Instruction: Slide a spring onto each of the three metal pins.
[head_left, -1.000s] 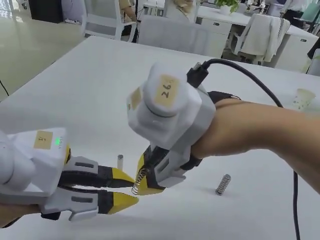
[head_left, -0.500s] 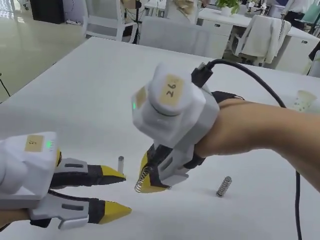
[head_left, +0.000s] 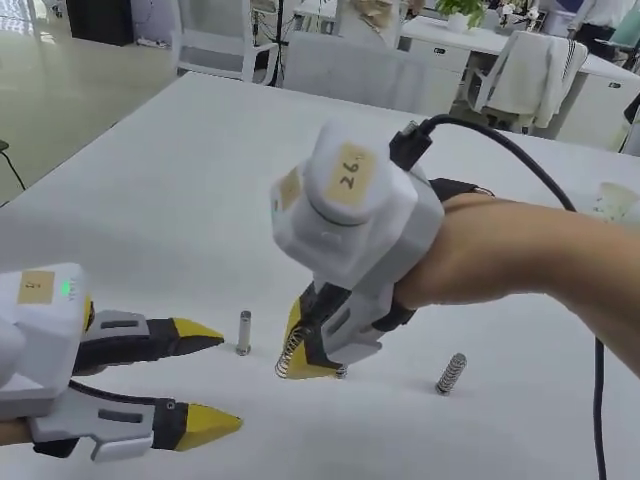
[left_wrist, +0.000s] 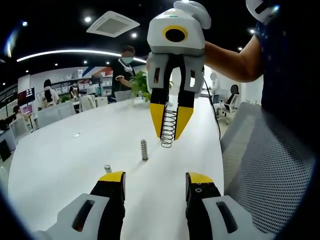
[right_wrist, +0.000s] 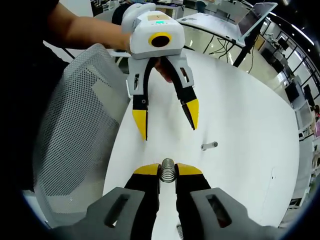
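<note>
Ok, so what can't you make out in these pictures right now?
- Head view: the right hand-held gripper covers the table under its spring; a small stub peeks out, too hidden to call a pin.
- Head view: the loose spring is too small to tell whether a pin runs inside it.
- Left gripper view: one jaw tip of the left hand-held gripper hides the base of the bare pin.

Quick count for you. Springs: 2, held spring (head_left: 287, 353) pinched in your right gripper (head_left: 310, 366), loose spring (head_left: 450, 372) on table (head_left: 180, 180). Metal pin (head_left: 243, 332): 1 clear, possible second under yellow tip, too small to tell. Grippers: 2, counting left gripper (head_left: 229, 381). Paper cup (head_left: 617, 200): 1.
</note>
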